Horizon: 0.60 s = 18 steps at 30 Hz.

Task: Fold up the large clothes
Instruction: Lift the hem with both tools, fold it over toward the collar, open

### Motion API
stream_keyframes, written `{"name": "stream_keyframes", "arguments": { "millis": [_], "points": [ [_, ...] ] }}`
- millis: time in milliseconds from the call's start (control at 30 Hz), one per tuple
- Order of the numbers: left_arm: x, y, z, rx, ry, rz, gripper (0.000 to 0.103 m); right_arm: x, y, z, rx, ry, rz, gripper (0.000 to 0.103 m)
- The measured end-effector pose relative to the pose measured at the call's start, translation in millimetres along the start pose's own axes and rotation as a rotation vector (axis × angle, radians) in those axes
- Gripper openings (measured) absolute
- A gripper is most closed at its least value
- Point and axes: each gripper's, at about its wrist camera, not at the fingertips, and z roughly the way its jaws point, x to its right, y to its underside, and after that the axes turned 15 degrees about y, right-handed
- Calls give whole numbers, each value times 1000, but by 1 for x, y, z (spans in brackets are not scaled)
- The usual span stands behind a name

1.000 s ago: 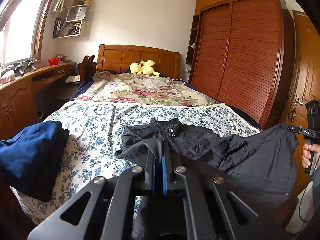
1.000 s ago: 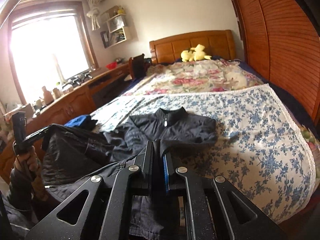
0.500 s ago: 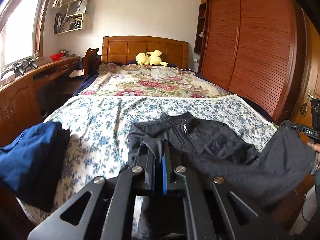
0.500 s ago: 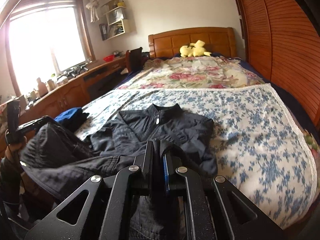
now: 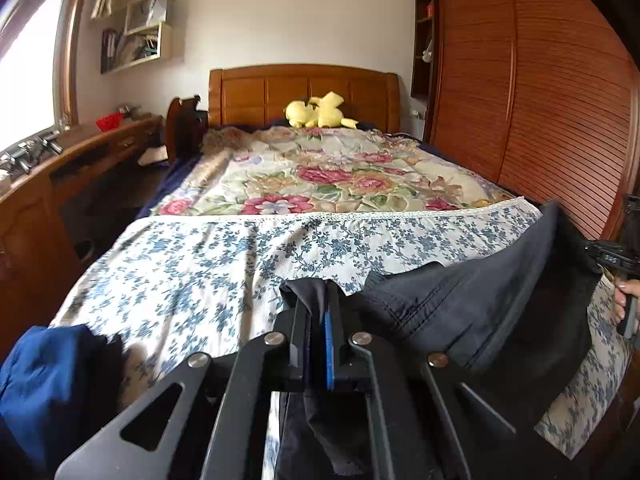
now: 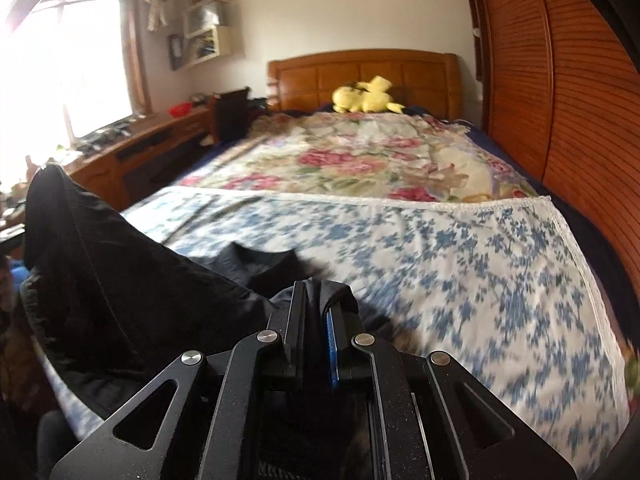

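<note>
A black jacket [image 5: 492,312] hangs stretched between my two grippers over the near end of the bed. My left gripper [image 5: 320,296] is shut on one edge of it; dark cloth sticks out between the fingers. My right gripper [image 6: 318,296] is shut on the other edge, and the jacket [image 6: 108,264] rises to the left in the right wrist view. The right gripper also shows at the right edge of the left wrist view [image 5: 616,258], with a hand below it. Most of the jacket's front is hidden in its own folds.
The bed has a blue-flowered sheet [image 5: 192,276] near me and a rose quilt [image 5: 332,176] beyond. A blue garment [image 5: 52,380] lies at the bed's near left corner. A yellow plush toy [image 5: 316,112] sits by the headboard. A wooden desk [image 5: 72,160] runs along the left, a wardrobe [image 5: 540,92] along the right.
Both grippers have lifted and moved forward over the bed with the jacket. The jacket lay spread on the sheet, collar visible; it now hangs bunched between them and less of it rests on the bed.
</note>
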Motion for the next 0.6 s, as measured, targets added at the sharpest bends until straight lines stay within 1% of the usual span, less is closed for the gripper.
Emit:
{"name": "stream_keyframes", "arguments": {
  "millis": [67, 167, 200, 267, 333, 400, 433, 500, 533, 567, 600],
  "points": [
    [-9, -5, 22, -26, 8, -12, 3, 3, -11, 34, -13, 28, 8, 6],
    [-17, -6, 52, -64, -13, -2, 3, 7, -19, 73, -31, 26, 30, 6],
    [-21, -6, 59, -74, -8, -10, 3, 5, -20, 88, -44, 42, 26, 6],
    [-26, -4, 69, -86, 16, -38, 6, 2, -19, 106, -66, 53, 20, 6],
    [-26, 3, 72, -101, 56, -46, 7, -1, -14, 122, -107, 62, 18, 7],
    [-21, 10, 72, -123, 48, -33, 9, -4, -7, 131, -162, 56, 4, 9],
    [-19, 12, 71, -130, 43, -20, 11, -8, -5, 131, -171, 57, -13, 11],
    [-11, 17, 64, -128, 23, 16, 17, -13, 3, 126, -184, 77, -56, 26],
    [-6, 21, 57, -124, 27, 26, 22, -13, 8, 120, -182, 86, -67, 47],
    [-6, 22, 52, -122, 34, 24, 27, -13, 12, 112, -172, 93, -71, 60],
    [-6, 24, 48, -123, 42, 19, 29, -13, 15, 104, -159, 93, -73, 61]
  ]
}}
